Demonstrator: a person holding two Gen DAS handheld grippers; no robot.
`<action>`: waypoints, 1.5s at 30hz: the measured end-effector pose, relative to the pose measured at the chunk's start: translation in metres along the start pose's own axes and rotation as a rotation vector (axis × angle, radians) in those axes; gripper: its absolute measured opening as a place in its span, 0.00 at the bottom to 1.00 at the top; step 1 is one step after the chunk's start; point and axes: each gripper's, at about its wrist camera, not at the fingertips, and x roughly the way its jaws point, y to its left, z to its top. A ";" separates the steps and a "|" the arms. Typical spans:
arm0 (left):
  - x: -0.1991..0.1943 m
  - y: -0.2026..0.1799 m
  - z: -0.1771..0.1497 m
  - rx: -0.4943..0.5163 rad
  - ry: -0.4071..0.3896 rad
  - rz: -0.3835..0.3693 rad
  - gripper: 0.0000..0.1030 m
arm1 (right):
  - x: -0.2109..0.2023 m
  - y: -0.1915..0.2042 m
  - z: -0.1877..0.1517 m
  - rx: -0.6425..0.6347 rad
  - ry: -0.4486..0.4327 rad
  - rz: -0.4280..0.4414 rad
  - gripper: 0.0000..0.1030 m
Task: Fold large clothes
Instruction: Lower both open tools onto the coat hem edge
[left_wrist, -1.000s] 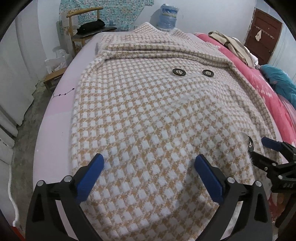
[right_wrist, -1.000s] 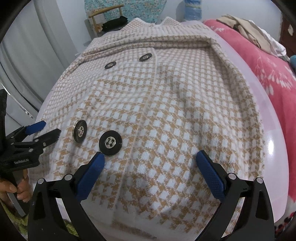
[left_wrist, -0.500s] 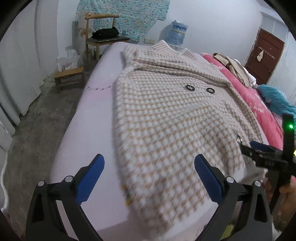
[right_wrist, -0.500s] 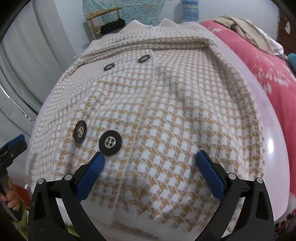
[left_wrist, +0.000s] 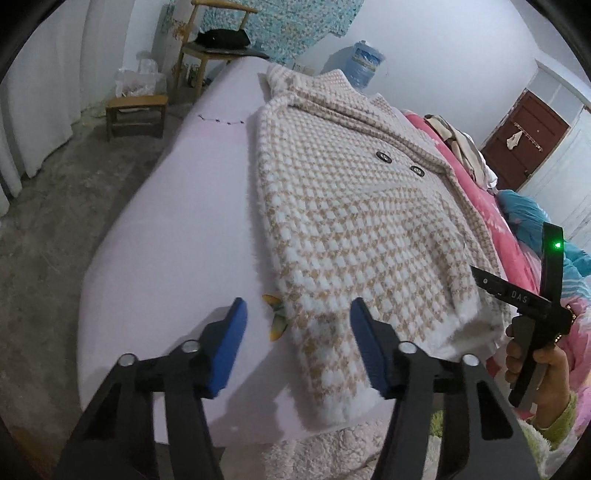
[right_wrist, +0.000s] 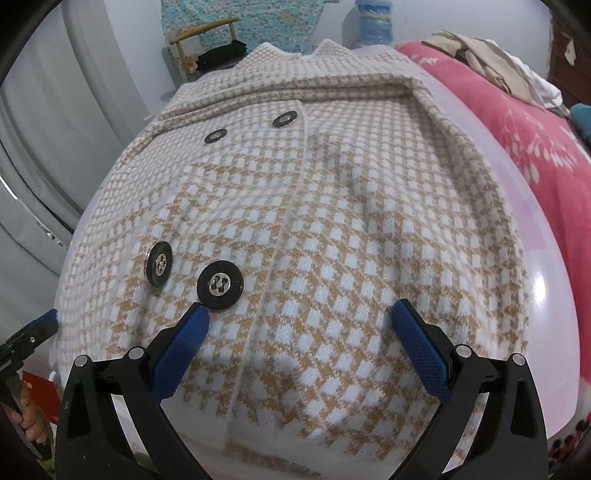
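Left wrist view: the tan-and-white houndstooth knit coat (left_wrist: 354, 221) is laid out flat on the pale lilac bed (left_wrist: 177, 236), collar toward 12 o'clock and hem hanging over the near edge at about 5 o'clock. It looks thick and fuzzy, so I'd guess soft, floppy and a bit heavy for its size, not slippery. The best bite is probably the bound hem corner or the side seam, not the loose middle. The left gripper (left_wrist: 295, 343) is closing with nothing pinched yet; the coat's left hem edge sits just inside the right-hand blue pad, with bare bed under the other. A small yellow-green scrap (left_wrist: 276, 317) lies on the bed beside that edge. The right gripper (left_wrist: 517, 291) pokes in at 3 o'clock, held by a hand (left_wrist: 543, 373).

Compared with a second ago, this view has slid off the middle of the coat to its left edge, and the pads have come about halfway together.

Right wrist view: the right gripper (right_wrist: 299, 347) is spread wide over the hem area, gripping nothing, with two big black buttons (right_wrist: 220, 285) just past its left-hand pad at 10 o'clock. This view is basically unchanged, apart from the left gripper's tip ending up lower at the picture's left edge.
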 end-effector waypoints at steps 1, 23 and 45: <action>0.002 -0.001 0.001 0.003 0.000 0.002 0.47 | 0.000 -0.001 0.000 0.001 0.000 -0.001 0.92; 0.011 -0.003 -0.013 -0.097 0.111 -0.172 0.35 | 0.000 -0.006 0.000 0.008 -0.008 -0.004 0.92; 0.019 -0.024 -0.012 0.027 0.140 -0.035 0.35 | 0.001 -0.006 -0.001 0.002 -0.007 -0.001 0.92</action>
